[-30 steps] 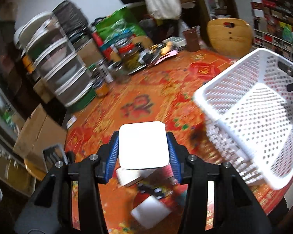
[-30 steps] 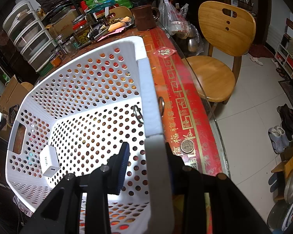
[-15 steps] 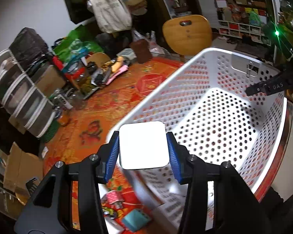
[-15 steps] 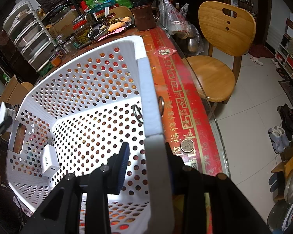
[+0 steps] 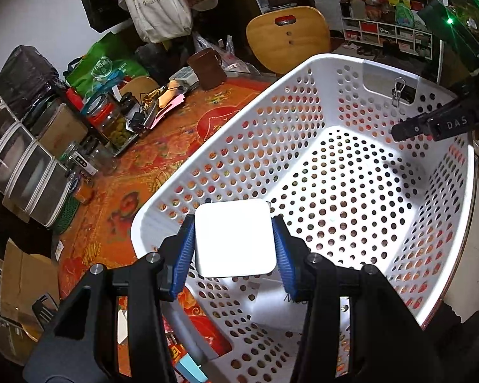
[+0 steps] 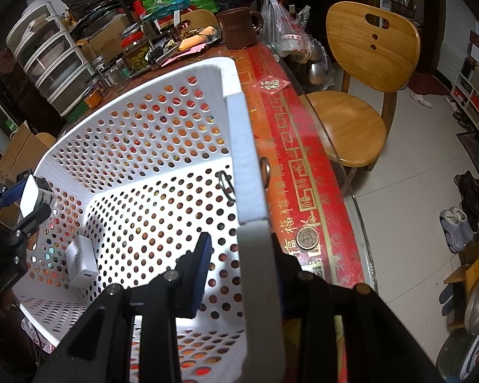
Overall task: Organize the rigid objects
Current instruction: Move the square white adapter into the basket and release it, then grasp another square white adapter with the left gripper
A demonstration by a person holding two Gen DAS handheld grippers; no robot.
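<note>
My left gripper [image 5: 234, 242] is shut on a white square box [image 5: 234, 238] and holds it above the near rim of the white perforated basket [image 5: 351, 191]. In the right wrist view the same box [image 6: 32, 196] hangs over the basket's far left rim. My right gripper [image 6: 239, 261] is shut on the basket's right wall [image 6: 244, 159], one finger inside and one outside. A white charger block [image 6: 79, 261] lies on the basket floor near the left wall; it also shows in the left wrist view [image 5: 281, 306], partly behind my fingers.
The basket sits on a red patterned tablecloth [image 5: 137, 172]. Jars, stacked drawers [image 5: 19, 166], a brown mug [image 5: 207, 67] and clutter line the table's far side. A wooden chair [image 6: 361, 63] stands beside the table. Small items [image 5: 188, 367] lie on the table below my left gripper.
My left gripper has carried the white box from over the table up and across, to above the basket's rim. The right gripper keeps its hold on the basket wall.
</note>
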